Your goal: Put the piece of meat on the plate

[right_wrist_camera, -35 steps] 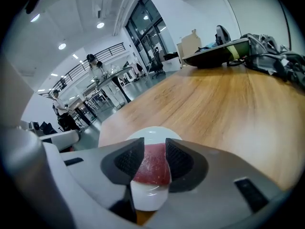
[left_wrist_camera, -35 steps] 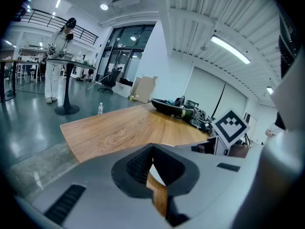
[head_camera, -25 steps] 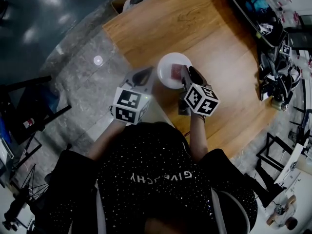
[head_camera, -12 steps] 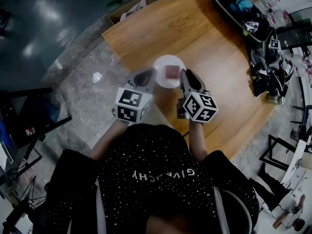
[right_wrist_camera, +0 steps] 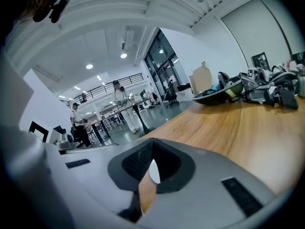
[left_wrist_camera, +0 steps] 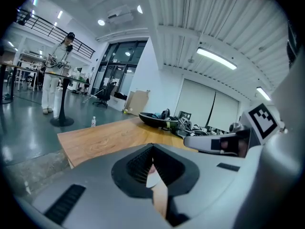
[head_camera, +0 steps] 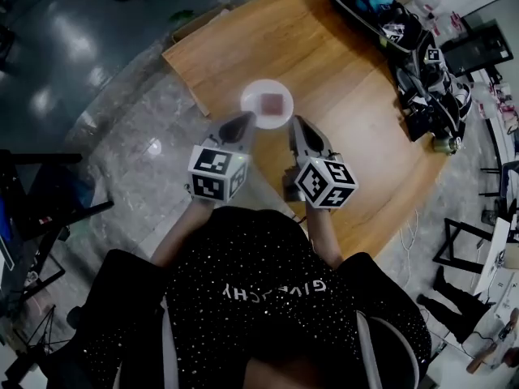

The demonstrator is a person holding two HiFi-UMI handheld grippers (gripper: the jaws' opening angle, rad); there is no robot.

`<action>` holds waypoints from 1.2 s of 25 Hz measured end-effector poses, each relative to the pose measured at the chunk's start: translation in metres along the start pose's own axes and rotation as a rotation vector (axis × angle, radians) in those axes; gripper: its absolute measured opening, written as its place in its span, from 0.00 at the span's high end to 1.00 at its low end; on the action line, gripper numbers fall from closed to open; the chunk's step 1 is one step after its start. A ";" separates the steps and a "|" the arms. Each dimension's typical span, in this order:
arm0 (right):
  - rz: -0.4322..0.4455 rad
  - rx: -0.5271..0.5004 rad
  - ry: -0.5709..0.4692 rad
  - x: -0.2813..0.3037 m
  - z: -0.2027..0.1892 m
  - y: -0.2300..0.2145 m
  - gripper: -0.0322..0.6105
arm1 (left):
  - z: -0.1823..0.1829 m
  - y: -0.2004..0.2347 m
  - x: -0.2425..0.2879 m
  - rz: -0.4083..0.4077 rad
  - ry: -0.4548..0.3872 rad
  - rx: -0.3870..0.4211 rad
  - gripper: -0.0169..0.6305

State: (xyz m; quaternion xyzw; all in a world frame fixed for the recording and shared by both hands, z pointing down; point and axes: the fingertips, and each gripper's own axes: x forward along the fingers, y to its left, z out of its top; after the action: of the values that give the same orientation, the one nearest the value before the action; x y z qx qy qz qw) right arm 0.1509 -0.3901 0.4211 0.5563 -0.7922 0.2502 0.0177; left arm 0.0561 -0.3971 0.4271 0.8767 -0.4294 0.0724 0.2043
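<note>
**Your count: pairs in your hands, singles on the table**

You hold two grippers, the left gripper [head_camera: 243,120] and the right gripper [head_camera: 298,124]. There are two cubes, the left marker cube [head_camera: 216,173] and the right marker cube [head_camera: 325,182]. On the one wooden table [head_camera: 340,96] you have one white plate [head_camera: 253,96] bearing one piece of meat [head_camera: 272,102], and one dark oval tray [head_camera: 365,10] at the far end. Your left gripper view adds one bottle [left_wrist_camera: 93,121] on the floor and one person in white [left_wrist_camera: 52,80].
</note>
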 end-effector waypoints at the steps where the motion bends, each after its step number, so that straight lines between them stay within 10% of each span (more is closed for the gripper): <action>1: 0.002 -0.009 -0.012 -0.008 0.001 0.003 0.93 | -0.002 -0.005 -0.005 0.001 -0.006 0.000 0.96; 30: -0.068 -0.151 -0.067 -0.091 0.002 -0.014 0.93 | -0.018 -0.050 -0.028 0.045 -0.054 0.020 0.96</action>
State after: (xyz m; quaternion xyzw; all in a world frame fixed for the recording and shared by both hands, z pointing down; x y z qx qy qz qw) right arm 0.1989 -0.3153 0.3967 0.5882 -0.7895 0.1704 0.0417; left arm 0.0784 -0.3416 0.4201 0.8704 -0.4538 0.0576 0.1820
